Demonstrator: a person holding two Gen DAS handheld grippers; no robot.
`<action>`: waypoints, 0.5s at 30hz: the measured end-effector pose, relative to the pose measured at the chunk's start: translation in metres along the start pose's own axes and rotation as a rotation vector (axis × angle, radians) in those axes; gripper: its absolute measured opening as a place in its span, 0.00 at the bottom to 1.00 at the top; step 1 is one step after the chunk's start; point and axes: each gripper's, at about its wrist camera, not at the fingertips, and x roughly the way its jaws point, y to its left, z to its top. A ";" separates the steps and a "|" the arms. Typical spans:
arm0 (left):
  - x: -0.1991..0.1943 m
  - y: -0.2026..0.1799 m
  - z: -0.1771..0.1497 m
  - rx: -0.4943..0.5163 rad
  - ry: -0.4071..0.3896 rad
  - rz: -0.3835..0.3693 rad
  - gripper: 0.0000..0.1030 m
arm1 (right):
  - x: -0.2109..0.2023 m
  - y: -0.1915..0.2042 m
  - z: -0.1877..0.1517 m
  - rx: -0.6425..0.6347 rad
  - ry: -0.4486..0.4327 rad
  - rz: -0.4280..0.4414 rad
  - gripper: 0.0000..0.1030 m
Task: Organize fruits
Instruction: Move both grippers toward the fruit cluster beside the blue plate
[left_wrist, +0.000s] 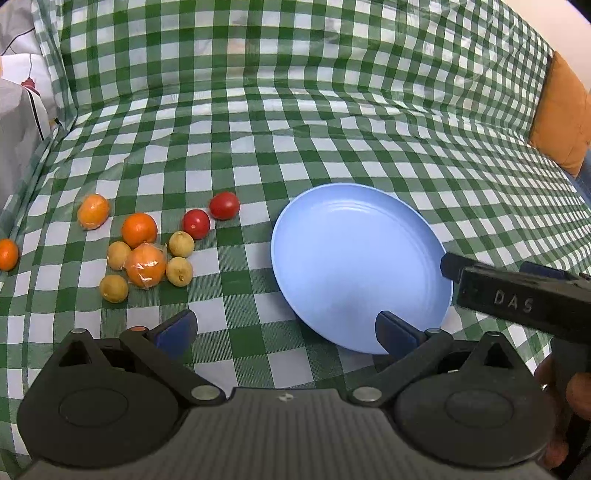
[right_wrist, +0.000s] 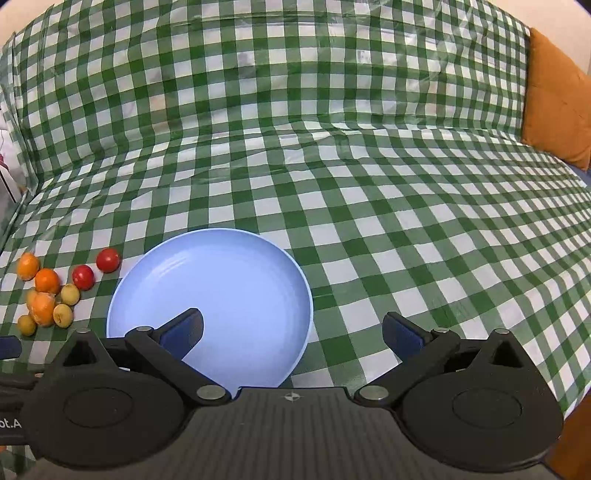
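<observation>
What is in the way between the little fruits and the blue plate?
Nothing visible is. Only bare checkered cloth lies between the fruit pile and the blue plate. The two red tomatoes sit nearest the plate. Both the left gripper and the right gripper are open and empty.

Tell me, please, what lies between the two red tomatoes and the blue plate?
Only bare green-checked cloth, seen in the left wrist view, separates the red tomatoes from the round blue plate.

Left gripper (left_wrist: 286, 332): held low and level, its 2 blue-padded fingers (left_wrist: 177, 330) spread wide, nothing gripped.
Right gripper (right_wrist: 293, 334): likewise spread wide, nothing between the pads.
Right hand (left_wrist: 570, 402): seen wrapped around the black handle at the frame's edge.
</observation>
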 end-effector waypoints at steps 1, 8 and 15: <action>0.001 -0.005 -0.004 0.009 -0.007 0.005 1.00 | 0.000 -0.001 0.001 0.010 -0.002 0.007 0.99; 0.001 -0.007 -0.006 0.027 0.006 -0.006 1.00 | -0.004 0.002 -0.001 0.011 -0.068 -0.012 0.99; -0.003 -0.011 -0.013 0.029 -0.014 -0.028 1.00 | -0.006 0.007 -0.001 -0.010 -0.123 -0.024 0.99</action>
